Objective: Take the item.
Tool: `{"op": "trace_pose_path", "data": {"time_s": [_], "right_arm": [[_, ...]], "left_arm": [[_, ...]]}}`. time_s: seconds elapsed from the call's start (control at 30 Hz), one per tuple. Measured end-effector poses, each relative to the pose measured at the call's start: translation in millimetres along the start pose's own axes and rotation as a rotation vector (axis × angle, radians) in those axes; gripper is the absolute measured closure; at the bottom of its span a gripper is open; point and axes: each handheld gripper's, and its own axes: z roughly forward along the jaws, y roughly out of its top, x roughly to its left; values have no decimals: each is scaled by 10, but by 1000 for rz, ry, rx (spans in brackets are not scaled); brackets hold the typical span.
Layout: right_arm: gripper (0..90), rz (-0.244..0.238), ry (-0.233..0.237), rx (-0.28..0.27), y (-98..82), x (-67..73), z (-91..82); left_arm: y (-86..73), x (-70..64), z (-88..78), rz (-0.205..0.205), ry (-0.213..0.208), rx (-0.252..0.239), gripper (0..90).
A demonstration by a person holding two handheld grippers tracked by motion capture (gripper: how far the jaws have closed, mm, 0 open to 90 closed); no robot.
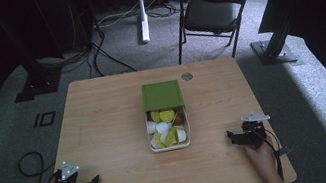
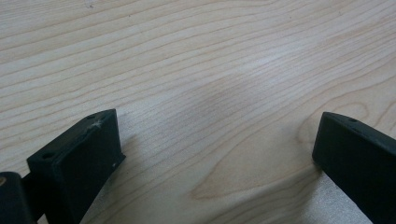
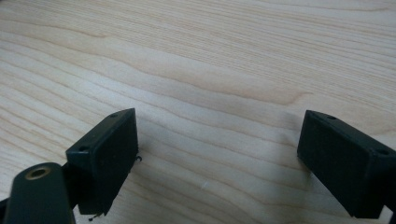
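Note:
A white box (image 1: pixel 170 145) sits in the middle of the wooden table (image 1: pixel 107 132), holding yellow, white and red pieces. Its green lid (image 1: pixel 162 95) is slid back and covers the far half. My left gripper (image 1: pixel 93 182) rests near the front left corner, held by a hand. In the left gripper view its jaws (image 2: pixel 217 140) stand wide apart over bare wood, open and empty. My right gripper (image 1: pixel 231 137) lies near the front right, also hand-held. Its jaws (image 3: pixel 219 140) are open too, with nothing between them.
A small round grommet (image 1: pixel 187 76) is set in the table near the far edge. Behind the table stand a black folding chair (image 1: pixel 210 9), a white desk leg (image 1: pixel 141 9) and dark stands on grey carpet. Cables (image 1: pixel 29 166) trail on the floor left.

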Motion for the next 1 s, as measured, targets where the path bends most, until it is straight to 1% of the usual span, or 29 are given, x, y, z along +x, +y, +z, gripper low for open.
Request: {"op": "trace_pose_path", "data": {"time_s": [0.2,0.6,0.67,0.7,0.77,0.83,0.93,0.97,1.0], "right_arm": [[111,17,-18,2,2,-2,3],[112,15,-14,3,7,-4,9],[112,13,-15,2,7,-5,10],[112,13,-15,2,7,-5,10],[112,13,-15,2,7,-5,9],[112,13,-15,2,7,-5,9],[112,19,-20,2,7,-6,9],[112,19,-20,2,7,-7,9],[112,19,-20,2,7,-7,9]], "left_arm": [[0,-1,0,0,1,1,21],[-5,-7,-11,-1,3,3,22],[-7,-1,-13,-15,-2,-3,22],[-7,4,-17,-24,-10,-7,22],[-6,17,-30,-31,-19,-14,21],[-1,21,-41,-33,-17,-18,22],[36,33,-82,-40,-16,-32,22],[72,35,-113,-45,-23,-46,22],[92,37,-128,-45,-20,-52,21]]}}
